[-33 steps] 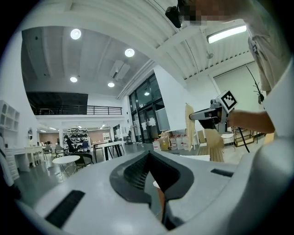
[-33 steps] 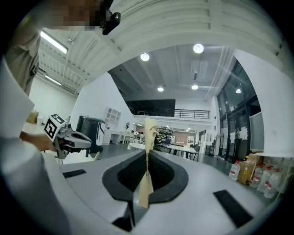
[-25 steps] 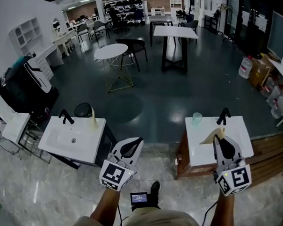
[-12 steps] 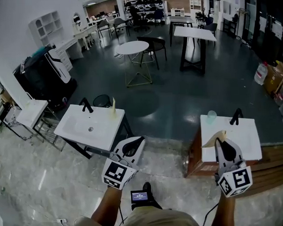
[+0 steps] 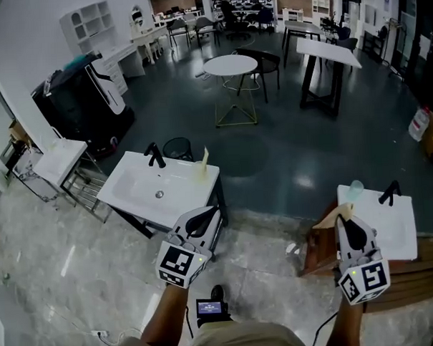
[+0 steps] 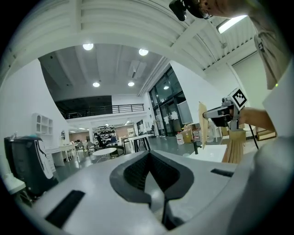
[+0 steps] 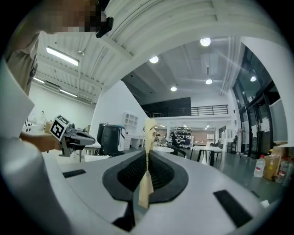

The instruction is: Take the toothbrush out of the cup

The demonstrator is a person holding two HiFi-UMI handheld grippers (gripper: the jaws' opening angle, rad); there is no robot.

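A big open hall: glossy dark floor [image 5: 287,151] further off, pale veined tiles [image 5: 77,268] up close. Two smooth white basin tops stand well apart, the left basin [image 5: 142,190] and the right basin [image 5: 398,225], each with a black tap. The left gripper [image 5: 207,213] has its jaws together on nothing. The right gripper [image 5: 342,219] pinches a slim, pale wooden toothbrush [image 7: 145,188], clear of the translucent cup [image 5: 355,189] on the right basin.
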